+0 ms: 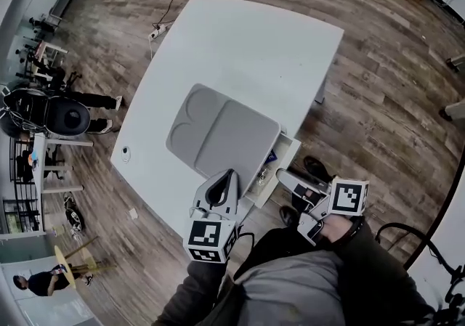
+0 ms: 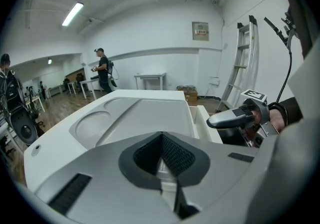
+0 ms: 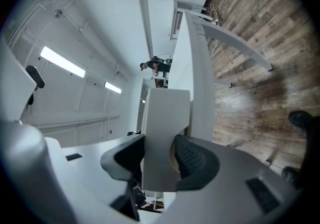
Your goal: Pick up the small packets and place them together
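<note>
Held the left gripper (image 1: 224, 176) shut at the lower centre of the head view, pads together with nothing between them, tips over the near edge of the grey tray (image 1: 218, 128). Had that tray lying flat on the white table (image 1: 247, 41), towards the table's lower right side. Gripped the front panel of the open drawer (image 1: 288, 149) with the right gripper (image 1: 285, 176), just right of the left one, jaws part-way closed and both pads (image 3: 192, 155) pressed on the white panel. Saw the same hold in the right gripper view, centre of frame: panel standing between the two dark pads, table edge running up behind it. Made out one small bluish packet (image 1: 270, 158) inside the drawer, just right of the tray's lower right corner, too small to tell more.
</note>
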`<state>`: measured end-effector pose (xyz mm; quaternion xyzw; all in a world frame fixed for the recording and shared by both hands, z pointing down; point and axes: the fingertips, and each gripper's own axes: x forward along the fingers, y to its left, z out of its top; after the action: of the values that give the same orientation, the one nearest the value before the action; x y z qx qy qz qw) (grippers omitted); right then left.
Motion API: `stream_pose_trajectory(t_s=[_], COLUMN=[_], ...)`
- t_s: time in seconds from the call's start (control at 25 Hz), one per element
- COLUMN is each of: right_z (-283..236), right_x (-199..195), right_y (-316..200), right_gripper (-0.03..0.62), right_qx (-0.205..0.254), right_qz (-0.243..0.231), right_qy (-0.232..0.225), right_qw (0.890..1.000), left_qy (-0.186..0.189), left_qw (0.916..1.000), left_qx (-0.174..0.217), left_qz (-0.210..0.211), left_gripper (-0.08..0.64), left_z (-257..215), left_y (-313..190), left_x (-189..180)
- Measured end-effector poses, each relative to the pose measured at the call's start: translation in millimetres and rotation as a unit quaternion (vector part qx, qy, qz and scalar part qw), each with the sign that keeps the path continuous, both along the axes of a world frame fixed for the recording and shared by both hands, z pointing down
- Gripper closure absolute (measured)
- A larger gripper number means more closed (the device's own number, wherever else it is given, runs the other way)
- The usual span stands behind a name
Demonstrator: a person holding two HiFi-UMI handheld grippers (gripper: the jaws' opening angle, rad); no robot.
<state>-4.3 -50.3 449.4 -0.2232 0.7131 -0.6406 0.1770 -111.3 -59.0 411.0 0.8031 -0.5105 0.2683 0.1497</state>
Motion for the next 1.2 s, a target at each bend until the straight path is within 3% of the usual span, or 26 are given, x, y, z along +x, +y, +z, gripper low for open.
stream_pose_trajectory(t_s=[1.2], right_z=[-2.1], right_x=[26.8], right_y=[19.1], right_gripper=[0.397], right_qx=[-0.001], right_qz=[0.027], right_qy=[-0.001], right_qw=[1.0], left_qy=[-0.007], left_qw=[1.0], left_qx=[0.002], left_qz=[-0.005], left_gripper=[0.563], left_z=[-1.8], left_y=[-2.3], left_x=[-3.5])
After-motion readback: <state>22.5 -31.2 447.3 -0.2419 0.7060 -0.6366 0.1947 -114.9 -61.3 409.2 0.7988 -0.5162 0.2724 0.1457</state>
